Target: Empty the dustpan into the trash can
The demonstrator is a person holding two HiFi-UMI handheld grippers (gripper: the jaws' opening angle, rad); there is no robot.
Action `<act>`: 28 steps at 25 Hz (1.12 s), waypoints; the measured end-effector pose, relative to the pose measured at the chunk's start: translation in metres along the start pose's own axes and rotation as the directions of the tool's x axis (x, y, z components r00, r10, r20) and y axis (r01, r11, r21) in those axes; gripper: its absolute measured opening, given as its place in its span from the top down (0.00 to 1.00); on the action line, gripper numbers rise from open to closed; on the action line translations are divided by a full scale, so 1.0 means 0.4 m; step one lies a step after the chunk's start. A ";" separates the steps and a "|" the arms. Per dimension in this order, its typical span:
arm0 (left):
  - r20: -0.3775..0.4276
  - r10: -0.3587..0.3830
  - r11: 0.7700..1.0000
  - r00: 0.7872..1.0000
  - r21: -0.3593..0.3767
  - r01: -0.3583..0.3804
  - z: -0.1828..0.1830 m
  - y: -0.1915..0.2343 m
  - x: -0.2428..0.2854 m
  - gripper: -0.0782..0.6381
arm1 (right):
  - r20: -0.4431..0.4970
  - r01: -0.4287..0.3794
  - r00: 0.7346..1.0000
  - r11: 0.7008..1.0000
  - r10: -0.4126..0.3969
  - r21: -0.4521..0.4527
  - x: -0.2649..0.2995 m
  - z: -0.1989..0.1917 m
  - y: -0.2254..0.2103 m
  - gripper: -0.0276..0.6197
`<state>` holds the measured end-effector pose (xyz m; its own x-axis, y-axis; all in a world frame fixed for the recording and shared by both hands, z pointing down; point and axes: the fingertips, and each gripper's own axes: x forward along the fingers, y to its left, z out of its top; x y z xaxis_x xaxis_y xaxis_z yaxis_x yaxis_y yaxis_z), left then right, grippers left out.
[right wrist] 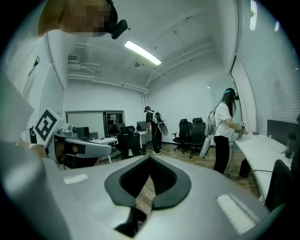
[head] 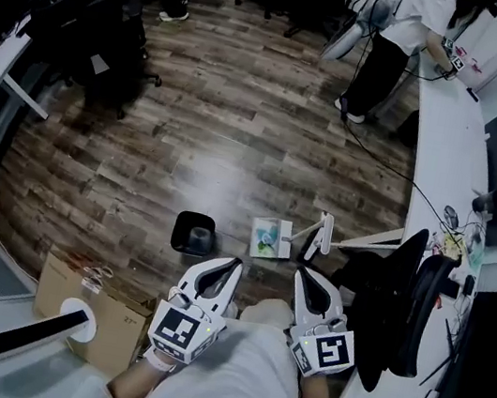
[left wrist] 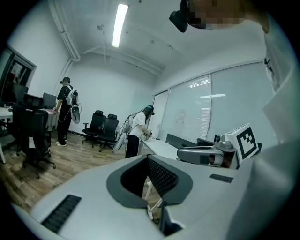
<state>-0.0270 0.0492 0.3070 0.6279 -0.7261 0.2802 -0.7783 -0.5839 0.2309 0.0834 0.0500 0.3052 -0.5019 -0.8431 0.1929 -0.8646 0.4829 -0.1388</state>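
trash can (head: pixel 193 233): small black bin on the wood floor. I only get it from above, so the inside is just dark. Using it as my anchor for everything else.
dustpan (head: pixel 268 239): on the floor just right of the trash can, not touching it. It's pale, with something teal-ish lying in it that I honestly can't identify.
white handle (head: pixel 320 236): further right of the trash can, just past the dustpan. Can't tell if it's part of the dustpan or a separate brush.
left gripper (head: pixel 233 265): in the air on my side of the trash can, a bit right of it. Jaws are pressed together with nothing between them.
right gripper (head: pixel 301 277): also on my side of the trash can, right of the dustpan. Jaws closed tight too, empty.
left gripper view: there's a sliver of white showing under the closed tips, too small to make out.
office chair (head: pixel 403 297): black, well right of the trash can. It blocks the floor behind it.
cardboard box (head: pixel 101 306): left of the trash can and nearer me, partly cut off by my own body.
person (head: pixel 400 39): well beyond the trash can, standing at the white desk (head: pixel 450 134), upper body cropped by the frame edge.
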 end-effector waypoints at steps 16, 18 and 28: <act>-0.127 -0.026 0.999 0.992 -0.042 0.021 -0.086 0.016 0.187 0.88 | -0.060 0.082 0.995 0.996 -0.080 0.028 0.078 -0.103 -0.196 0.94; -0.139 -0.029 0.998 0.990 -0.054 0.022 -0.102 0.016 0.213 0.88 | -0.074 0.101 0.992 0.994 -0.098 0.031 0.088 -0.126 -0.226 0.94; -0.177 -0.049 0.997 0.983 -0.059 0.039 -0.199 0.012 0.341 0.88 | -0.125 0.152 0.982 0.987 -0.144 0.057 0.166 -0.255 -0.335 0.77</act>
<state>0.0553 -0.0237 0.4206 0.6560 -0.6212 0.4288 -0.7517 -0.5892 0.2963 0.1635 -0.0463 0.4356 -0.3715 -0.8676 0.3305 -0.9279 0.3350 -0.1634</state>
